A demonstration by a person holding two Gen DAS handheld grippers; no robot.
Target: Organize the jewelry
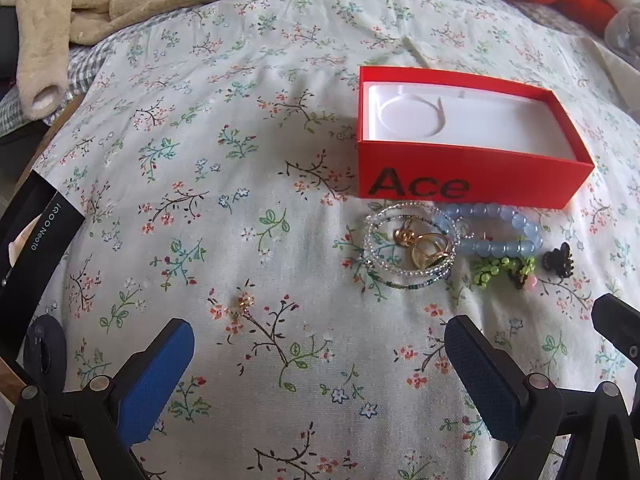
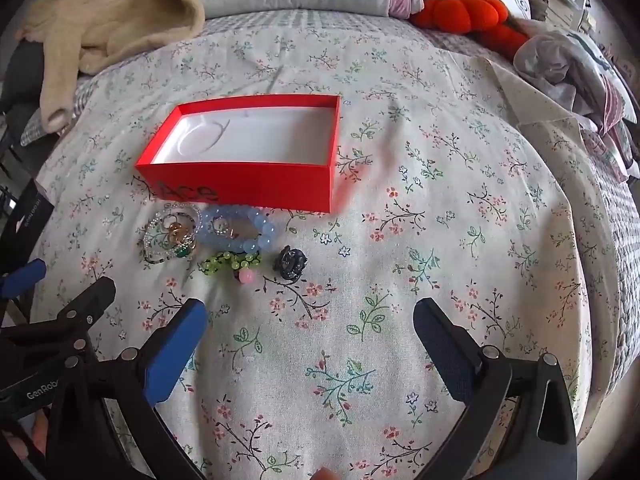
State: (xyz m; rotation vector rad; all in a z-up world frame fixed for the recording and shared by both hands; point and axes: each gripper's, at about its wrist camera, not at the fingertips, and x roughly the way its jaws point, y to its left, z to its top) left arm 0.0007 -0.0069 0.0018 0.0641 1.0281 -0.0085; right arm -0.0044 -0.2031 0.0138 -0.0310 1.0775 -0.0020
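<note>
- The red box (image 1: pixel 472 178) stands open on the bed (image 1: pixel 248 208), printed "Ace" on its near wall; its white insert (image 1: pixel 460 124) holds nothing that shows, only a moulded round recess.
- The jewelry lies on the floral sheet just in front of the box's near wall: a coil of clear beaded bracelets (image 1: pixel 408 248) with gold rings (image 1: pixel 424 246) inside it, a blue bead bracelet (image 1: pixel 496 232) touching the coil, a green beaded piece (image 1: pixel 500 270) with a pink bead at one end, and a small dark hair claw (image 1: pixel 558 260).
- How many rings sit in the coil is hard to make out; they overlap and glint.
- A tiny gold ornament (image 1: pixel 246 302) lies alone on the sheet, well apart from the pile, near the left tool's blue pad; what it is cannot be told.
- The left tool (image 1: pixel 320 368) hovers over bare sheet with its jaws spread wide, nothing between them.
- The right tool (image 2: pixel 310 344) is likewise spread wide and holds nothing; the pile lies ahead of its left finger.
- A dark box lid (image 1: pixel 36 248) is cut off at the left edge of the left wrist view.
- A beige fleece garment (image 2: pixel 108 20) drapes the bed's far left corner; an orange plush (image 2: pixel 468 10) and pillows crowd the far edge.
- Open sheet lies to the right of the box and in front of both tools.
</note>
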